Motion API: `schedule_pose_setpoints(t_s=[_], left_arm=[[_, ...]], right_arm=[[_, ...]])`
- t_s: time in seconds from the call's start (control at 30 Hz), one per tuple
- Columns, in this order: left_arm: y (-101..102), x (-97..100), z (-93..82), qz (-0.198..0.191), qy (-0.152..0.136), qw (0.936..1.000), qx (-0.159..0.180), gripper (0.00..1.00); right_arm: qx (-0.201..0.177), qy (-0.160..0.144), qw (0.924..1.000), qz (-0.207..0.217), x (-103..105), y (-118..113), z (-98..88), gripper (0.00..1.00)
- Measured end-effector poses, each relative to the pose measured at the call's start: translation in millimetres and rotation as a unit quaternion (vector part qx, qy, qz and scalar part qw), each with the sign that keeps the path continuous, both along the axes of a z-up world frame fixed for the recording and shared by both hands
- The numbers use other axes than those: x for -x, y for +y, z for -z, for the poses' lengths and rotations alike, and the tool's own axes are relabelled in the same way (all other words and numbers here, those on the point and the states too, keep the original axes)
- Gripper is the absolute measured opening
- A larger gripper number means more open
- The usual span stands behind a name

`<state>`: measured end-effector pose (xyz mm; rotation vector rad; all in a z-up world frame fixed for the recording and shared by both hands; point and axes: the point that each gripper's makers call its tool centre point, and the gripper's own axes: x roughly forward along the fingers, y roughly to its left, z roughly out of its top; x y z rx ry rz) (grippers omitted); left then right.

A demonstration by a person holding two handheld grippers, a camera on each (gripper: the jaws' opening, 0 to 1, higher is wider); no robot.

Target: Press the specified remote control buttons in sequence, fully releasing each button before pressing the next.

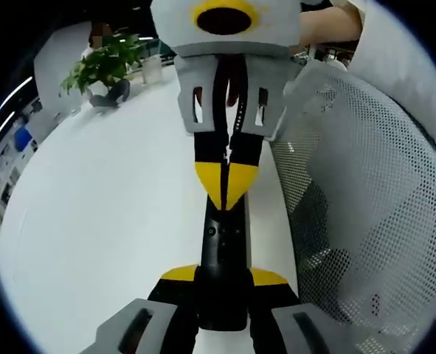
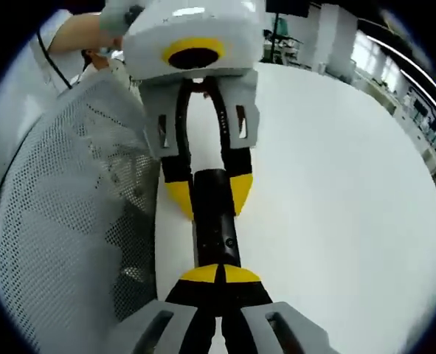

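Black remote (image 1: 222, 258) lies on the white table (image 1: 99, 221) beside a mesh chair (image 1: 358, 221) — left gripper (image 1: 222, 284) clamped on one end, right gripper (image 2: 219, 274) pressed together — tips meeting on the other.

You have one black remote control (image 1: 222, 273) clamped between your left gripper's (image 1: 223, 284) two jaws, and your one other gripper, the right gripper (image 1: 227, 188), meets its far end with tips together. Beyond them stands one potted plant (image 1: 103, 68), with one white cup (image 1: 152, 70) beside it, and one white mesh chair back (image 1: 350, 184) sits alongside, all around one white table (image 1: 99, 214).
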<state>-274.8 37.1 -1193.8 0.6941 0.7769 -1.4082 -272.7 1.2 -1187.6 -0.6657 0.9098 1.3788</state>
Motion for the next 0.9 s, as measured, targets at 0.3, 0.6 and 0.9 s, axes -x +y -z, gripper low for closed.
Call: schedule_pose_setpoints(t_s=[0.3, 0.6, 0.9], left_arm=[[-0.8, 0.5, -0.3, 0.003, 0.003, 1.0, -0.008, 0.22], [-1.8, 1.4, 0.1, 0.004, 0.002, 0.9999, -0.009, 0.22], [-1.8, 2.3, 0.2, 0.006, 0.002, 0.9999, -0.015, 0.22]], right_arm=[[-0.002, -0.041, 0.9988, -0.025, 2.1, 9.5, -6.1, 0.0], [0.033, -0.089, 0.9942, -0.051, 3.7, 7.3, 1.8, 0.0], [0.003, -0.104, 0.9945, -0.007, 6.2, 7.2, -1.6, 0.0]])
